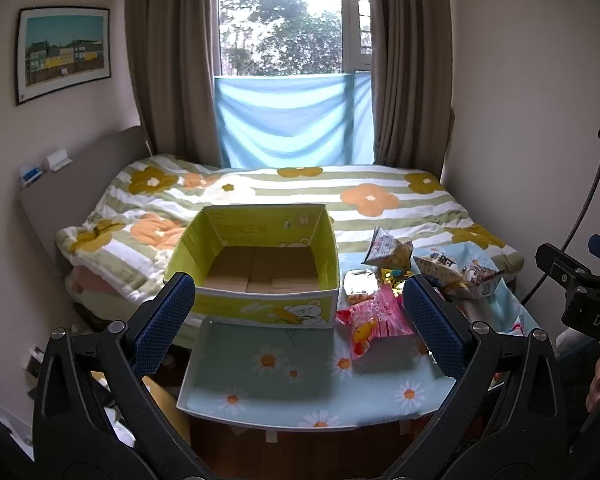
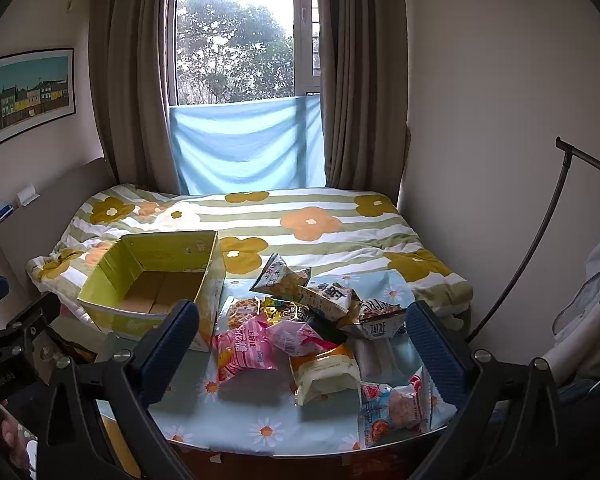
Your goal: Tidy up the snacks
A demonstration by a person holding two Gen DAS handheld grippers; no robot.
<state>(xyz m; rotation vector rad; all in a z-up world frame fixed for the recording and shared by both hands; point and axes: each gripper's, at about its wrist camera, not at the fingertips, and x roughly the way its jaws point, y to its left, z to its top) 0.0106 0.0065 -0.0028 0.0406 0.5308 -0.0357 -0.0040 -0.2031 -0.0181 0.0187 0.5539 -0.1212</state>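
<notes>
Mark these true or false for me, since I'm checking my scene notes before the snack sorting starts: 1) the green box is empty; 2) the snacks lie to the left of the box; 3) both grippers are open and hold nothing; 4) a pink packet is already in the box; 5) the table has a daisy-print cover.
1) True: the green box shows only its bare cardboard floor.
2) False: the snacks lie to its right.
3) True: the left gripper and the right gripper stand wide open, empty.
4) False: the pink packet lies on the table.
5) True.
</notes>
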